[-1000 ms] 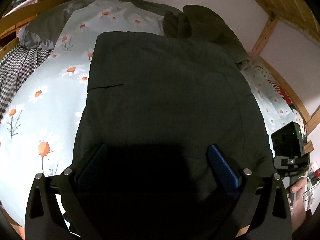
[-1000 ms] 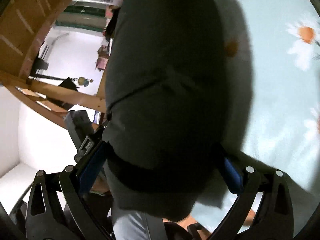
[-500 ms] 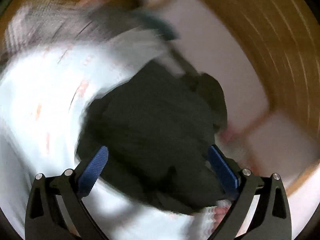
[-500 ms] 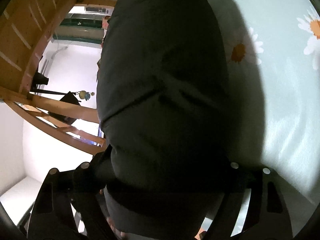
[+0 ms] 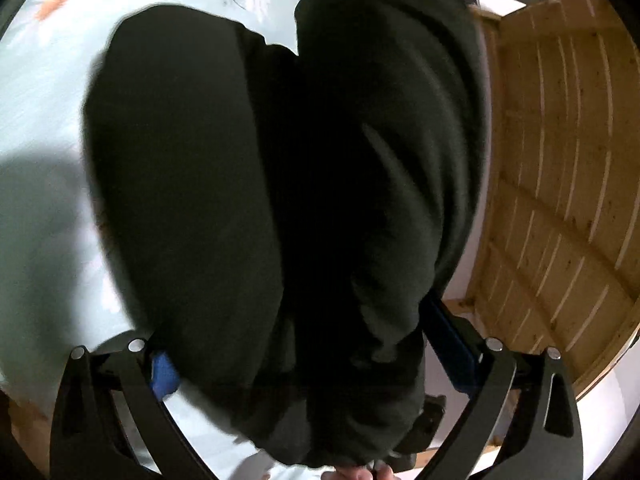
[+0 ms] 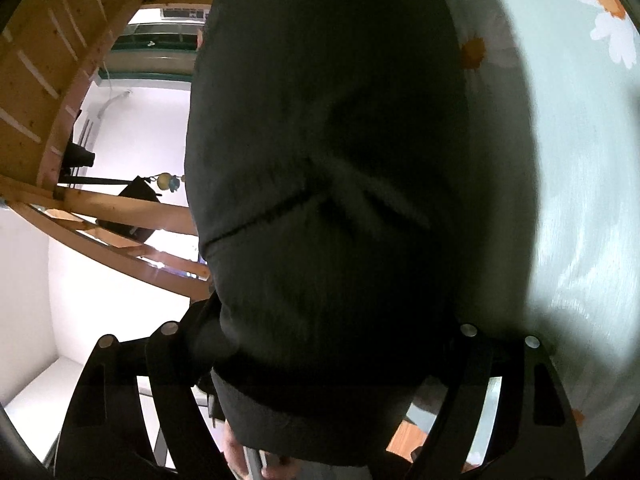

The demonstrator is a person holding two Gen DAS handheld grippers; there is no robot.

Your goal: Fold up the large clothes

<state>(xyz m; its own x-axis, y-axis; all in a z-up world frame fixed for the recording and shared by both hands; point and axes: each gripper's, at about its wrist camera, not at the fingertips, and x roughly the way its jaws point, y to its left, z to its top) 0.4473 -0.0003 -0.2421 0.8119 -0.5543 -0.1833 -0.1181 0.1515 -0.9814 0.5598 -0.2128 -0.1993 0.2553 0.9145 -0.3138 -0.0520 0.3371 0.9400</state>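
Late in the fold, by the look of it: the garment (image 5: 280, 184) is a thick dark bundle, already doubled over, with two lobes showing in the left wrist view and a deep crease between them. It lies at the edge of the daisy sheet (image 5: 44, 92), with part of the bundle past the sheet's edge against the wooden frame (image 5: 560, 184) and the room behind. The left gripper (image 5: 304, 356) straddles the near end of the bundle; blue pads (image 5: 164, 372) show on both sides, spread wide, cloth filling the gap, but blur and dark fabric hide whether they press on it, so I cannot tell if it grips. The right gripper (image 6: 320, 344) has its jaws around the other end of the garment (image 6: 332, 160); they have just been closing with the cloth between them, and the pads are buried in fabric, so it reads as clenched on the bundle. A hand (image 6: 248, 464) is partly visible below. Done: main folds, garment compacted. Left, as a judgement: maybe one more fold or a squeeze, then set the bundle flat on the sheet (image 6: 580, 184) and let go. How neat the final shape is cannot be judged; too dark, too close.
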